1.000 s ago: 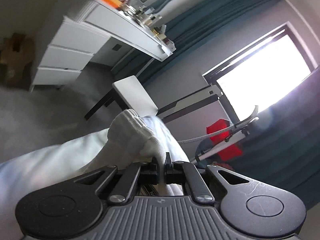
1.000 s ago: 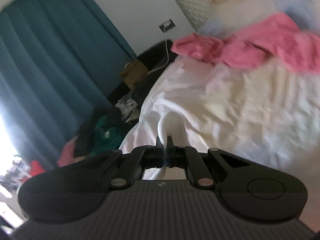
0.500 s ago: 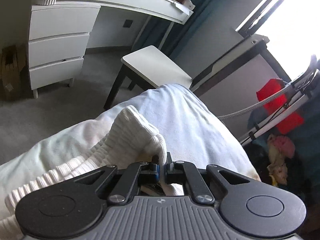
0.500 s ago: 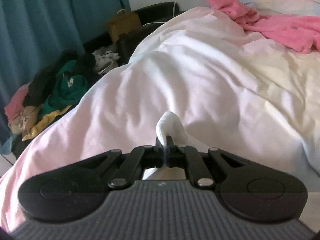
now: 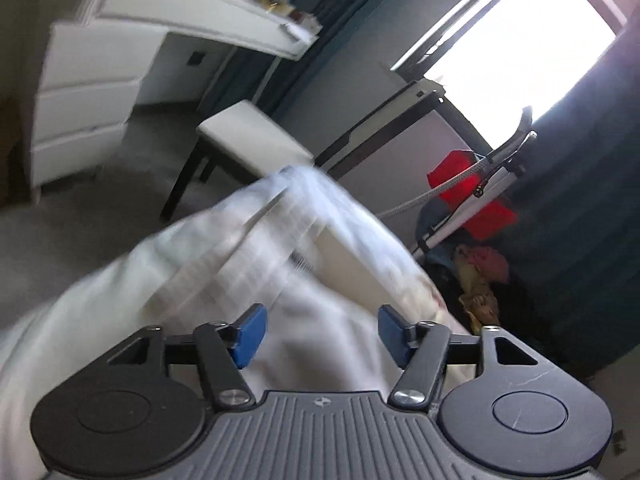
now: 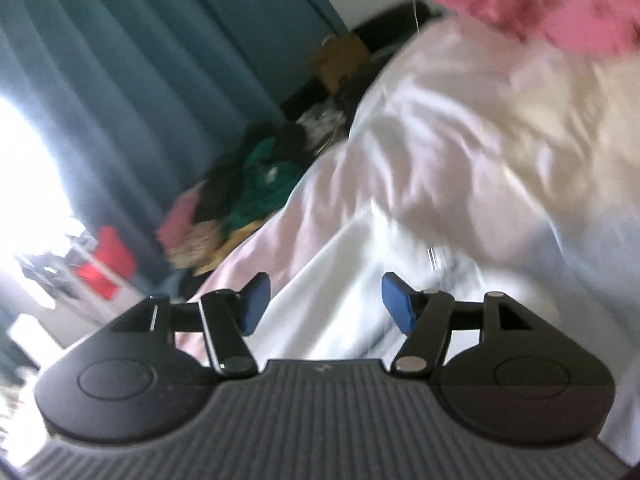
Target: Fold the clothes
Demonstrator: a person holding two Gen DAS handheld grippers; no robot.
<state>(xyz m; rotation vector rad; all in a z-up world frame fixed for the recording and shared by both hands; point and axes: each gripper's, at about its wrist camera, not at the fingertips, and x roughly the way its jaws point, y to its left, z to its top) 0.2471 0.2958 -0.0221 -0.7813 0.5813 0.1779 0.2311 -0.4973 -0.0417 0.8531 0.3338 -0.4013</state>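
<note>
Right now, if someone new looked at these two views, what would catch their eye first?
Probably the white garment, blurred, just beyond the open left gripper. Next, the bright window at upper right. In the right view, a pink cloth lies on the bed beyond the open right gripper.

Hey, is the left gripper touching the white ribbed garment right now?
Apart. In the left wrist view the left gripper has its jaws spread wide, and the white ribbed garment lies blurred beyond the blue pads, not pinched between them.
</note>
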